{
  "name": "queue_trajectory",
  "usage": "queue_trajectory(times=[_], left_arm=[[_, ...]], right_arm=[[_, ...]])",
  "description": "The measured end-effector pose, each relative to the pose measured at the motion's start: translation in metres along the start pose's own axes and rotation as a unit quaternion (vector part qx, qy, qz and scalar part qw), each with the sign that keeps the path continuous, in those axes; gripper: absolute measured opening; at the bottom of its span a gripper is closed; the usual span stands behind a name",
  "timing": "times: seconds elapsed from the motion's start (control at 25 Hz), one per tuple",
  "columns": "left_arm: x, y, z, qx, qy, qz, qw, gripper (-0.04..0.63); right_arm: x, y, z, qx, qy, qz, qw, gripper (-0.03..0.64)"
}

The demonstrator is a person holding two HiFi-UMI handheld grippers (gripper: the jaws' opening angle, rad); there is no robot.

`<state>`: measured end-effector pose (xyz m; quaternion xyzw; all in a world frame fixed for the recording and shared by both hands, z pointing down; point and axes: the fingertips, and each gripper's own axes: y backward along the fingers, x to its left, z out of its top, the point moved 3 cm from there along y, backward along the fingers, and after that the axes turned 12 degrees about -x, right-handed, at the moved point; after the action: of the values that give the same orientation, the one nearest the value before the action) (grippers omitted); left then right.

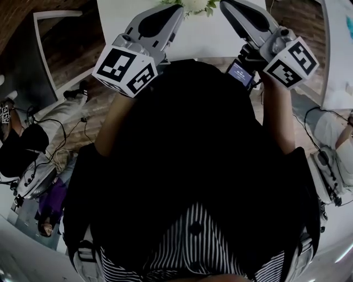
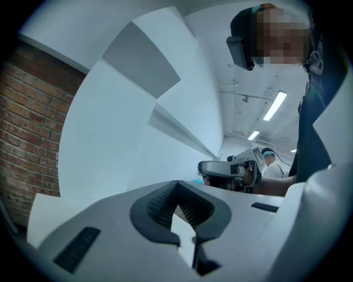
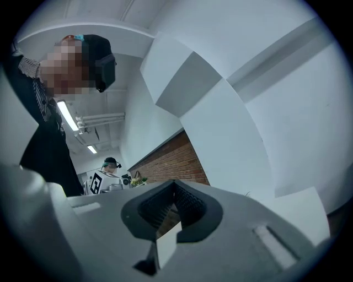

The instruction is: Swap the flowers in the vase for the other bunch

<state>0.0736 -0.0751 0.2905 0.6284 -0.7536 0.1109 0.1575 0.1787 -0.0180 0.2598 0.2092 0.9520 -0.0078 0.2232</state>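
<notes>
In the head view, a bunch of white flowers with green leaves (image 1: 194, 5) peeks in at the top edge, on a white table (image 1: 204, 38). No vase shows in any view. My left gripper (image 1: 177, 10) reaches toward the flowers from the left, and my right gripper (image 1: 225, 4) from the right. Both are held out over the table's near edge. In the left gripper view the left gripper (image 2: 177, 184) is shut with nothing between its pads. The right gripper (image 3: 175, 183) looks the same in its own view, shut and empty. My dark torso hides most of the head view.
White walls and a brick wall (image 3: 174, 160) fill both gripper views. Another person with a gripper (image 2: 229, 168) stands far off, and a second person (image 3: 110, 165) by some greenery (image 3: 138, 180). Cables (image 1: 60, 148) and gear lie on the floor at left.
</notes>
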Motion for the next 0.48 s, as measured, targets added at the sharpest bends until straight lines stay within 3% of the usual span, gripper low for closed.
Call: queue_trajectory(times=[0.48], left_arm=[[0.0017,0.0034,-0.0023,0.006,0.001,0.005,1.0,0.005]], right_arm=[[-0.0076,-0.0013,-0.0036,0.008,-0.002,-0.016,1.0,0.005]])
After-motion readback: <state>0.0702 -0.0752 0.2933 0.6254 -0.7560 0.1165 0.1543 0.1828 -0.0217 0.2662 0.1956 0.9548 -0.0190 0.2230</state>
